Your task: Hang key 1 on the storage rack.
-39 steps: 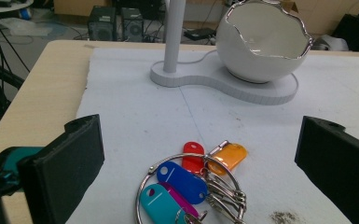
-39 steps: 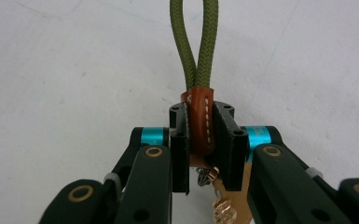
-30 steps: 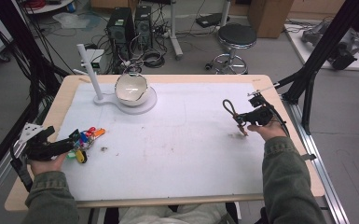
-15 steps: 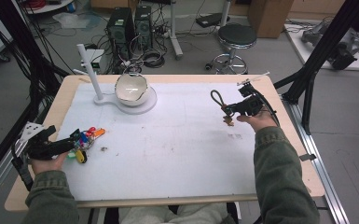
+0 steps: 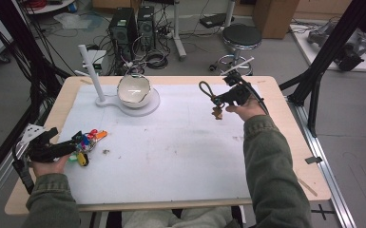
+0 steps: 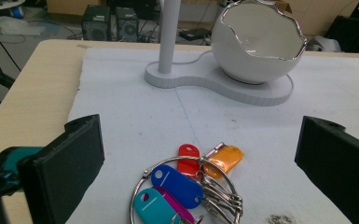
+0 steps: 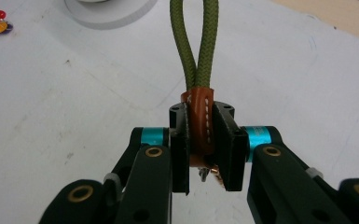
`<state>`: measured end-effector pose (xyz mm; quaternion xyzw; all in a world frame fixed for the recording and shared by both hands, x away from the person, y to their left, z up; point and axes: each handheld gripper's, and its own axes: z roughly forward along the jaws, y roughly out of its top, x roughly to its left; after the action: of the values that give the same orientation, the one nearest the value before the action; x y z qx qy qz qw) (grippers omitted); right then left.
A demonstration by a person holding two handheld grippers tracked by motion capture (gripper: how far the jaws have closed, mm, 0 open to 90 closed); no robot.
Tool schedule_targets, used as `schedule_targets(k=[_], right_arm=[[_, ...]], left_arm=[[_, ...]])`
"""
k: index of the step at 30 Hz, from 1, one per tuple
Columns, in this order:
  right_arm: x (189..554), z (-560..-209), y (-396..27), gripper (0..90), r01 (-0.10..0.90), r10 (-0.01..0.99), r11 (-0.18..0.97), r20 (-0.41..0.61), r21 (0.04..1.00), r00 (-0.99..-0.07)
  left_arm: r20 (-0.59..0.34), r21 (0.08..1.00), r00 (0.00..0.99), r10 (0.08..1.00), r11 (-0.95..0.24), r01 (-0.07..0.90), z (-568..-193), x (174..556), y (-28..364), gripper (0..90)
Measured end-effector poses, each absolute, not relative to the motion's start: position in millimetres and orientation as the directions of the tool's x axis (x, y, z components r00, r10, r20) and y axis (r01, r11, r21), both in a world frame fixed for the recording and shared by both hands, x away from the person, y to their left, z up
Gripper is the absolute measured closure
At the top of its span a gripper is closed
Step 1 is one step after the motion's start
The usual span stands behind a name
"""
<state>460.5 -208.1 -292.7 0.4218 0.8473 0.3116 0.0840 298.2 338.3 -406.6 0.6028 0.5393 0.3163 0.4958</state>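
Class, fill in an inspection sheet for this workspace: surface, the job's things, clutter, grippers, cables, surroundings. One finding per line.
Surface: wooden table under a white mat, with faint marks and a few crumbs.
Job's things: olive cord loop with a brown leather tab, lifted off the mat; key ring with coloured tags lying flat.
Clutter: white stand with post and egg-shaped bowl.
Grippers: right gripper clamped on the leather tab; left gripper open, jaws either side of the key ring, not touching it.
Cables: black cable from the right gripper; floor cables beyond the table.
Surroundings: computer towers, stool, black frame.
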Motion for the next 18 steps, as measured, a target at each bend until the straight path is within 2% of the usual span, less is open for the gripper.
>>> schedule_targets(k=[18], right_arm=[[482,-270,-128,77.4,0.606,0.706,0.475,0.135,0.639,-0.696]], left_arm=[[-0.172,0.941,0.223,0.96,0.094,0.325,-407,299,341,1.7]])
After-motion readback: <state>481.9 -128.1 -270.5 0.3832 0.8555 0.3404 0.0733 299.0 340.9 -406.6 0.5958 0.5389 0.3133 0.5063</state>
